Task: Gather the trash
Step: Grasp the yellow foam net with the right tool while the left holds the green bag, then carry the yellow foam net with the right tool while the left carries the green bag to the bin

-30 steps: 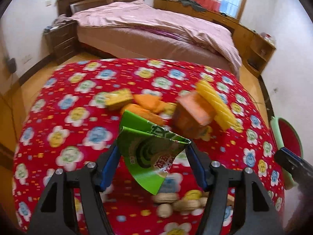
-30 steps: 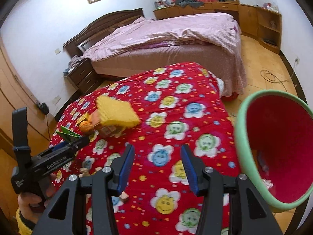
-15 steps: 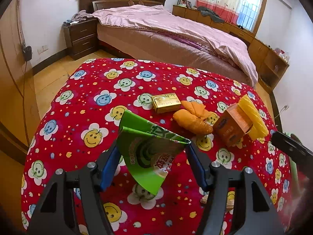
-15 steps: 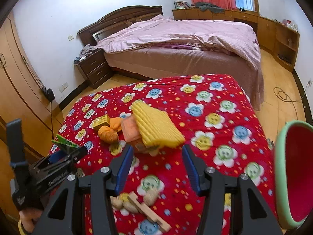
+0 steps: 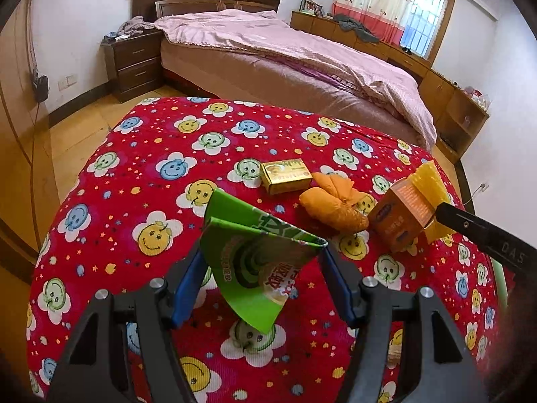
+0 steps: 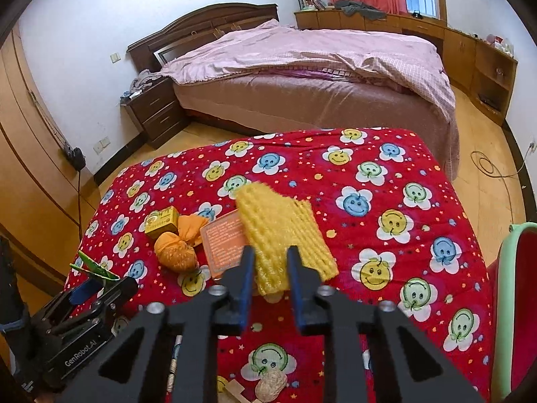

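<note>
A folded green packet (image 5: 255, 262) sits between the blue pads of my left gripper (image 5: 263, 268), which is shut on it above the red flowered tablecloth (image 5: 134, 174). My right gripper (image 6: 271, 262) is closing its jaws on the near end of a yellow foam net (image 6: 282, 231), which lies on an orange carton (image 6: 223, 241). The fingers (image 6: 246, 268) press the net from both sides. Left of the carton lie an orange bundle (image 6: 176, 255) and a small gold box (image 6: 161, 223). The left gripper with its packet (image 6: 90, 268) shows at the lower left of the right wrist view.
A red bin with a green rim (image 6: 503, 302) stands off the table's right edge. Peanut shells (image 6: 272, 383) and a wooden stick lie near the front edge. A bed (image 6: 319, 84) and a nightstand (image 6: 154, 110) stand behind, with wooden floor between.
My right gripper came in over the yellow foam net and closed its fingers around it. My left gripper kept hold of the green packet and shifted sideways a little.
</note>
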`<action>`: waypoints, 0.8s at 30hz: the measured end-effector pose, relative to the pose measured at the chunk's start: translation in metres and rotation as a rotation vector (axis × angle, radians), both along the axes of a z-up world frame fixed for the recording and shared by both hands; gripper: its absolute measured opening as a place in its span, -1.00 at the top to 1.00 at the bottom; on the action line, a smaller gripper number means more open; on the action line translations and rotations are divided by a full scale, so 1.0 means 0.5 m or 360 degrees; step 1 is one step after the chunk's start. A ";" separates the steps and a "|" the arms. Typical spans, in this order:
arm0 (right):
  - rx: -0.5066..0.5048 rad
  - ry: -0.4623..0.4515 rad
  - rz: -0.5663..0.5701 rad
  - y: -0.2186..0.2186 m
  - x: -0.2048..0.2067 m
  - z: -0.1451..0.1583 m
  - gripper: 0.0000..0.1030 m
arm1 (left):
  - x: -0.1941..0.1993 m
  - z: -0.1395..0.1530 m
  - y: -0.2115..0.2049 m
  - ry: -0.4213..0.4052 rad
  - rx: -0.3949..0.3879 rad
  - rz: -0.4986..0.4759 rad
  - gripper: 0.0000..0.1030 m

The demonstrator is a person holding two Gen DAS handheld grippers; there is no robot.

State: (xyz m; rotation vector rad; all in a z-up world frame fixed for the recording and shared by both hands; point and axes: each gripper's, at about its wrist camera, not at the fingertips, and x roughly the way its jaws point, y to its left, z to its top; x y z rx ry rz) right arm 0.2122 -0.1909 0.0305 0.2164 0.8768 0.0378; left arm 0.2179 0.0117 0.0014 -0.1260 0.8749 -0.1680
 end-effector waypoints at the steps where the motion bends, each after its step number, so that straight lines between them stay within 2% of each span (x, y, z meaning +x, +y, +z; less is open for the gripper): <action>1: -0.0005 -0.0007 0.0002 0.000 -0.002 0.001 0.69 | -0.002 0.002 -0.002 -0.0003 0.0003 0.0001 -0.29; 7: -0.0019 -0.0077 0.0018 -0.005 -0.038 0.029 0.72 | -0.026 0.027 -0.021 -0.0028 0.0012 -0.0029 -0.29; 16: 0.0072 -0.0167 -0.0027 -0.043 -0.124 0.077 0.72 | -0.076 0.079 -0.069 -0.0087 0.0027 -0.0116 -0.29; 24: 0.0116 -0.0241 -0.0127 -0.097 -0.219 0.115 0.72 | -0.129 0.125 -0.137 -0.0136 0.0040 -0.0256 -0.29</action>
